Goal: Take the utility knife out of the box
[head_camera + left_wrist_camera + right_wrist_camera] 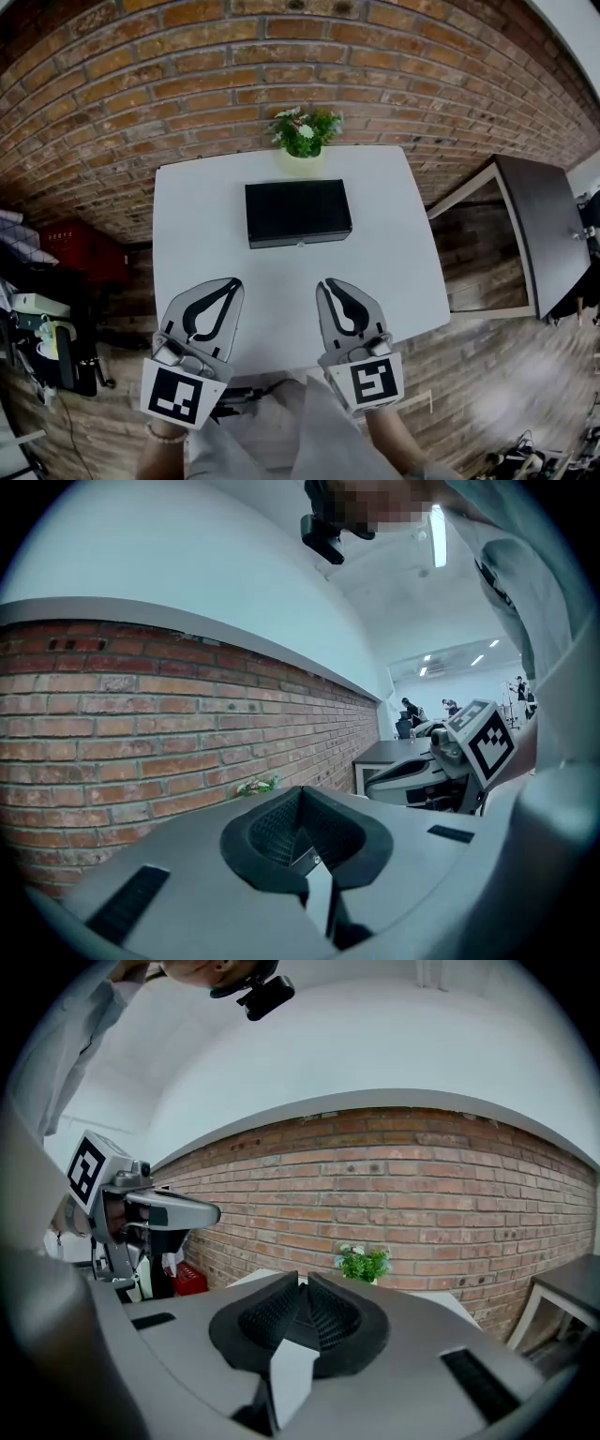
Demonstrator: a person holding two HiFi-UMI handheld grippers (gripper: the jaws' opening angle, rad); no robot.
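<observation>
Fingers of left gripper [231, 284] and right gripper [327, 284] meet, empty, over the white table's [394, 272] near edge; black box [298, 213] sits farther

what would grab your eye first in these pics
A closed black box lies on the far half of the white table, with a small green plant behind it by the brick wall. Nearer the camera, the left tongs and right tongs hover over the table's near edge, both shut and empty.

right gripper [302, 1285]: jaws together, nothing between | green plant [364, 1263]: on white table [452, 1303], by brick wall [441, 1176] | left gripper [202, 1211]: far left
</observation>
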